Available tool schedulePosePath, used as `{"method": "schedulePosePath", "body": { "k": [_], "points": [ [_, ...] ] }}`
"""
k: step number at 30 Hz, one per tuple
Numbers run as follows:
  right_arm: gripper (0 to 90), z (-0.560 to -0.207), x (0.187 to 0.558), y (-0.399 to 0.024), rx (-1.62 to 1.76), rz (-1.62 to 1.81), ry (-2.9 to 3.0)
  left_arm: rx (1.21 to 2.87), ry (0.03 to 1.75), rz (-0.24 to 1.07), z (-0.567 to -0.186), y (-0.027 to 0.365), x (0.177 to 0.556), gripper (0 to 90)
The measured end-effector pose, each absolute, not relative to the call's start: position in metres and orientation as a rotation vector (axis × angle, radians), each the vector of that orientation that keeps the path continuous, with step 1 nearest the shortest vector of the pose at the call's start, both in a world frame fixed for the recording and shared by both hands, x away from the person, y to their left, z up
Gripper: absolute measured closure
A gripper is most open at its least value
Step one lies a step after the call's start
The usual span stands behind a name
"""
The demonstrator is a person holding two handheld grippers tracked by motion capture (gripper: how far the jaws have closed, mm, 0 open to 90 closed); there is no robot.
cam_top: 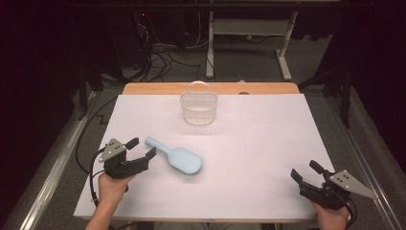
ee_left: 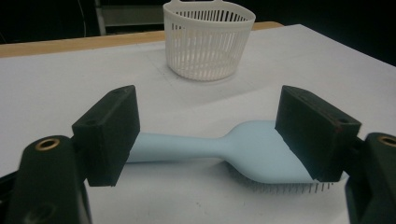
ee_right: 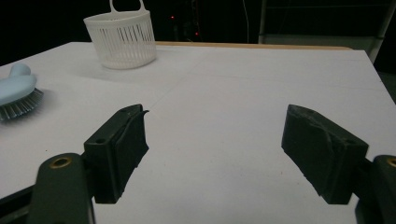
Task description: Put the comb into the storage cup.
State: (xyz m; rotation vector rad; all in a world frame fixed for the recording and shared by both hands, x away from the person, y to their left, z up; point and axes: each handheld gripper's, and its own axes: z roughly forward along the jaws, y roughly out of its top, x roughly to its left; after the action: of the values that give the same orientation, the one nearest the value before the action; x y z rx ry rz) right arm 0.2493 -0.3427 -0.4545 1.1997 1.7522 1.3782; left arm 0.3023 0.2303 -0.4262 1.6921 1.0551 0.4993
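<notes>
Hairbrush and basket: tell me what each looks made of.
Hairbrush: pale blue, smooth matte back and handle, likely moulded plastic; the thin dark bristles underneath look like metal or stiff nylon pins, which one is unclear. Basket: white and slightly translucent, with evenly slotted walls and a thin loop handle, so probably moulded plastic.

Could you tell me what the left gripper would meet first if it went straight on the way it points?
Most likely the light blue hairbrush, lying bristles down just beyond the open left gripper.
</notes>
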Motion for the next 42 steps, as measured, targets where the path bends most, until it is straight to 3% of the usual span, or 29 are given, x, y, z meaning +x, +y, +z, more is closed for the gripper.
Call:
{"method": "schedulePosePath", "body": {
  "k": [42],
  "points": [
    [22.6,-0.455,0.250,-0.342,1.198,1.381,1.764,1.768,1.033,0.490,-0.415,0.205,0.344,21.6]
  ]
}}
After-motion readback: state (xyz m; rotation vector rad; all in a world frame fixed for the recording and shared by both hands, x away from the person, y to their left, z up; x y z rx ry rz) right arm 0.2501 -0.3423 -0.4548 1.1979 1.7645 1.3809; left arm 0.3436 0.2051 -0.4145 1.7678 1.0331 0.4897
